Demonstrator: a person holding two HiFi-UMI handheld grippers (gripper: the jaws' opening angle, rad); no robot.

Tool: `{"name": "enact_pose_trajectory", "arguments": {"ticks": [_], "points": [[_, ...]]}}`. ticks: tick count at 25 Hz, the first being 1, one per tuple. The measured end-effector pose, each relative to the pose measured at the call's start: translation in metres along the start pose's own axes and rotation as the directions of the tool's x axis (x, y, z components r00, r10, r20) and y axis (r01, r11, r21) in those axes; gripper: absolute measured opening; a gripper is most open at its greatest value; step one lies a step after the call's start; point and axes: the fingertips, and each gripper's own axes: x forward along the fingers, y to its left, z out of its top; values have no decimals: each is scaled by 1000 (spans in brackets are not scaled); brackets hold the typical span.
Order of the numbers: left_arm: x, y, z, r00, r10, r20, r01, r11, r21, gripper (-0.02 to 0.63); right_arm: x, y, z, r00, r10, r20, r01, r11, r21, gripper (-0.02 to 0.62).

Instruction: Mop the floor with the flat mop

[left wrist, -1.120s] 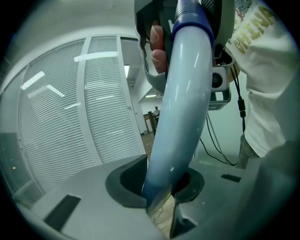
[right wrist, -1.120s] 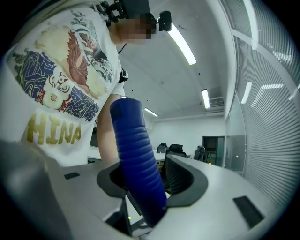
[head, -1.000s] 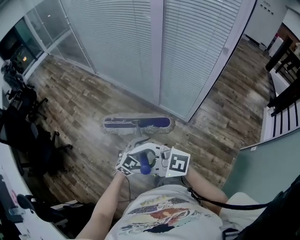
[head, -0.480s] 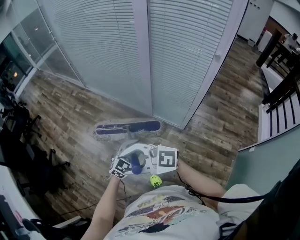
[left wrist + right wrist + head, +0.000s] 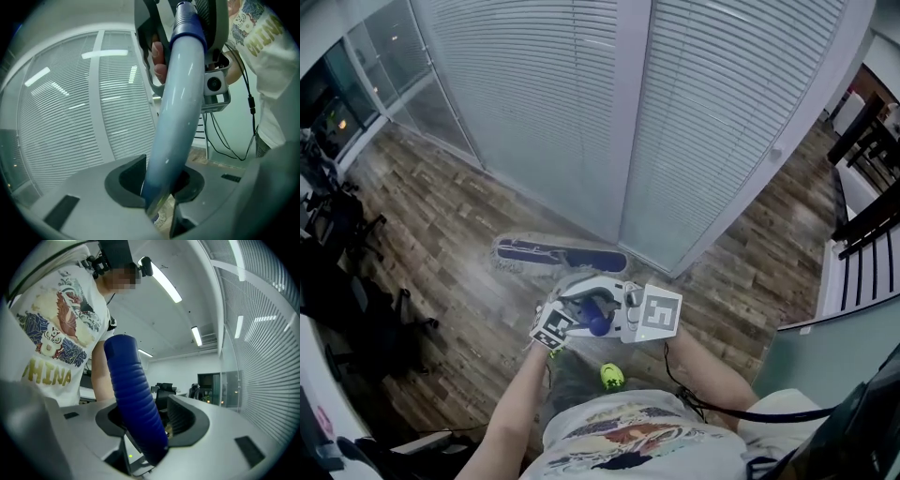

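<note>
Task item: flat mop head (image 5: 561, 254), blue with a pale fringe, flat on the wood-plank floor (image 5: 441, 216) at the foot of the blinds (image 5: 534, 94), ahead of both grippers.
Change, mop head: a second ago it lay square across the view. Now it sits slightly askew, left end further off, and has slid a little along the foot of the blinds. I take this as a stroke in progress.
Left gripper (image 5: 160, 186): clamped on the pale shaft (image 5: 183, 108), which runs up between its jaws towards the other gripper. The grip looks no different from a second ago.
Right gripper (image 5: 146, 423): at the top of the handle, with the ribbed blue grip (image 5: 129, 380) between its jaws. The jaws are opening. The grip leans on one pad and a clear gap shows at the other, so it is cradled rather than pinched.
Change, surroundings: a yellow-green thing (image 5: 611, 377) shows near the person's feet, absent a second ago. I cannot tell what it is.
Meaning for the task: mopping is under way, with most of the visible floor not yet covered. With the upper hold slackening, steering rests on the left gripper. My guess is a re-grip or hand shift at the top. The handle could wobble until the right jaws close again.
</note>
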Motion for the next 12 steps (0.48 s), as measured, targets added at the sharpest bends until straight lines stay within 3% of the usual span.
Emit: {"name": "enact_pose_trajectory", "arguments": {"ticks": [2,6,12], "points": [[0,15,-7,1000,-15,2,15,1000,10,81,8,-17,0,1000,-16,25,15,1000,8,200],[-9,48,-27,999,-54,-6,54,998,17,81,35,-42,-24,998,-3,-61,7,999,50,207],[-16,122,-56,996,-84,-18,84,996,16,83,79,-111,-36,999,-41,-30,42,998,35,210]]}}
